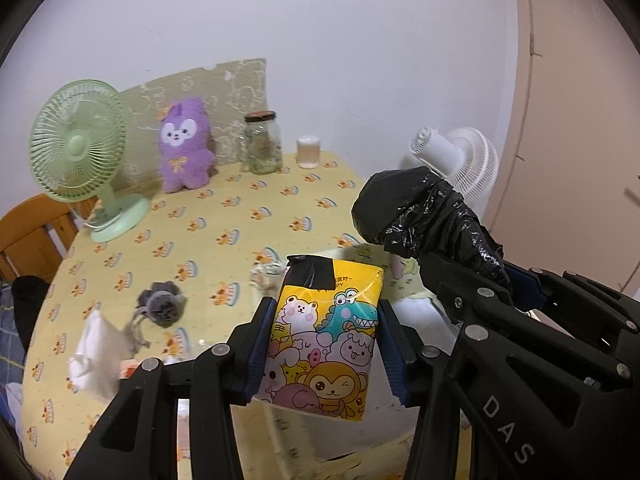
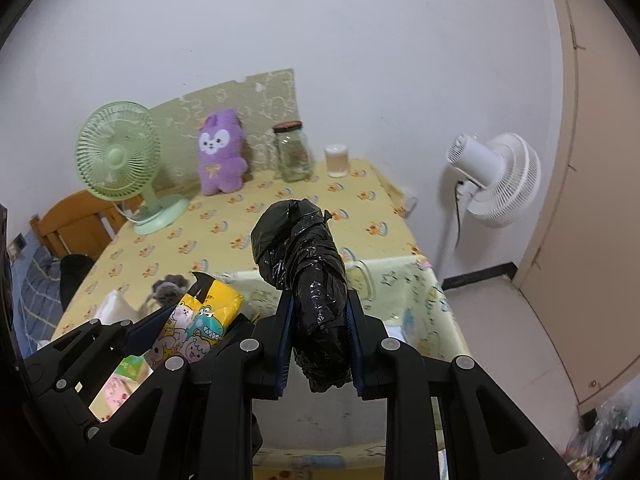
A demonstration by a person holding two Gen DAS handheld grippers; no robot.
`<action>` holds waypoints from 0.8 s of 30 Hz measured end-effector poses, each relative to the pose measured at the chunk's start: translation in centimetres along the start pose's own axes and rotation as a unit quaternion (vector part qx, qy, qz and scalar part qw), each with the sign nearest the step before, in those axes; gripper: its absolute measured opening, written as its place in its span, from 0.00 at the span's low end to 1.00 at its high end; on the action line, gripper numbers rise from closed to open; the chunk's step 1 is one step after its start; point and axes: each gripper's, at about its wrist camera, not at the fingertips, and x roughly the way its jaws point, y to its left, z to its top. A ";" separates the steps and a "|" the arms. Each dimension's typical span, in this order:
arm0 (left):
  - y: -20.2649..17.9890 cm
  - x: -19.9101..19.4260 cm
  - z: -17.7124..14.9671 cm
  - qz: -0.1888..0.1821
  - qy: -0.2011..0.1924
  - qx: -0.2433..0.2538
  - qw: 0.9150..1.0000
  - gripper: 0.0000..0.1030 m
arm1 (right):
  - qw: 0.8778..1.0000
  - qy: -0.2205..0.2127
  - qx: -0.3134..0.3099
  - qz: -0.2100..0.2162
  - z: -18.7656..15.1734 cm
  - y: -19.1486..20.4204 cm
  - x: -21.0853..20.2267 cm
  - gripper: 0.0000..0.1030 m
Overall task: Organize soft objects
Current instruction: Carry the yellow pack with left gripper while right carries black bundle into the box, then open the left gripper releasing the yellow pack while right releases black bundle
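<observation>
The left hand-held gripper (image 1: pixel 326 344) is clamped on a yellow cartoon-printed tissue pack (image 1: pixel 326 338), held above the worktop (image 1: pixel 224 216). The right hand-held gripper (image 2: pixel 319 344) is clamped on a black plastic roll (image 2: pixel 310 280), raised over what appears to be a pale fabric basket (image 2: pixel 420 292). A purple plush (image 1: pixel 185 151) stands upright at the worktop's far edge.
</observation>
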 end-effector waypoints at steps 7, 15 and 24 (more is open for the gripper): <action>-1.1 2.0 -0.2 -0.009 0.029 0.007 1.000 0.57 | 1.000 0.023 0.017 -0.008 -0.7 -1.6 1.6 0.26; -2.0 2.9 -0.5 -0.010 0.044 0.017 0.999 0.81 | 0.999 0.040 0.035 -0.010 -1.4 -2.7 2.4 0.34; -2.2 2.7 -0.6 -0.016 0.046 0.018 0.999 0.91 | 0.998 0.037 0.056 -0.018 -1.7 -3.1 2.0 0.74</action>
